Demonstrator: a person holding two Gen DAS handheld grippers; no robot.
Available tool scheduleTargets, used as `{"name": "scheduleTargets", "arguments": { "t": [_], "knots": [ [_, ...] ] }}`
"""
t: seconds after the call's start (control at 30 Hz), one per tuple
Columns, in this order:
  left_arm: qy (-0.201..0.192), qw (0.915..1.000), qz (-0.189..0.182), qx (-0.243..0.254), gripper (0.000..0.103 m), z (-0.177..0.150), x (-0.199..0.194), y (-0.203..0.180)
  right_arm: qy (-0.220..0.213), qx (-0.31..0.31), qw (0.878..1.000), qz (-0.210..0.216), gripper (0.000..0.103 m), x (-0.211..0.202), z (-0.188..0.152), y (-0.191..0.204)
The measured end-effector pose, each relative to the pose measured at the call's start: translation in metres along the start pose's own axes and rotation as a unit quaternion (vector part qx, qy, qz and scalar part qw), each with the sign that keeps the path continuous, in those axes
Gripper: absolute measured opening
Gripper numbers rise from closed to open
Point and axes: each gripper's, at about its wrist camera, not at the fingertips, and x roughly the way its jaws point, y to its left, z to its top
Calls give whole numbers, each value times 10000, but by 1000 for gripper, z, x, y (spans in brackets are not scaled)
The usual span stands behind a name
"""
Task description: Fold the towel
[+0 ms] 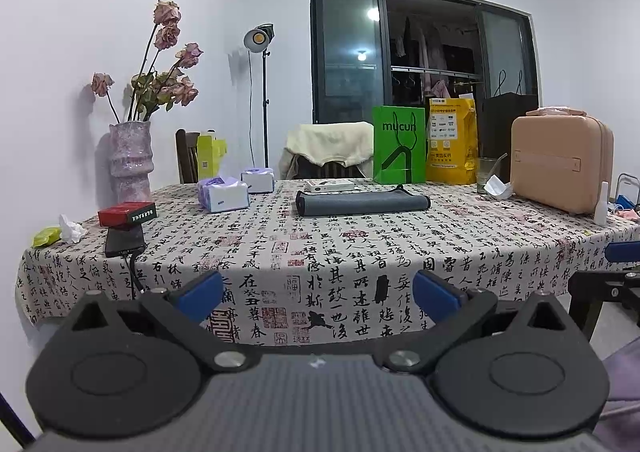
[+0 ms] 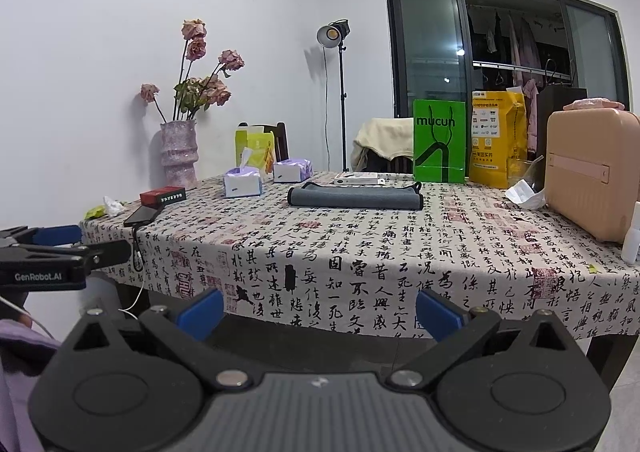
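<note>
A dark grey towel point(image 1: 362, 202) with black trim lies folded flat on the far half of the table; it also shows in the right wrist view point(image 2: 356, 196). My left gripper point(image 1: 318, 294) is open and empty, held in front of the table's near edge, well short of the towel. My right gripper point(image 2: 319, 308) is open and empty, also off the near edge. The left gripper shows from the side in the right wrist view point(image 2: 60, 248), and a part of the right gripper point(image 1: 608, 272) shows in the left wrist view.
The table has a calligraphy-print cloth point(image 1: 360, 252). On it stand a pink vase with dried roses point(image 1: 130, 160), tissue packs point(image 1: 222, 194), a red box point(image 1: 128, 213) over a black phone, a white box point(image 1: 330, 185), a green bag point(image 1: 399, 144), a yellow bag point(image 1: 452, 140), a glass point(image 1: 488, 168) and a pink suitcase point(image 1: 560, 164).
</note>
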Motion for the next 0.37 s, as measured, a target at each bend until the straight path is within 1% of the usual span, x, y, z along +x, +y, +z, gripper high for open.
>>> {"name": "scheduleTargets", "arguments": {
  "t": [0.37],
  "knots": [
    [13,10000,-26,3,103,1,-1,0,-4,-43,10000,-30,103,0,0,-1]
  ]
}}
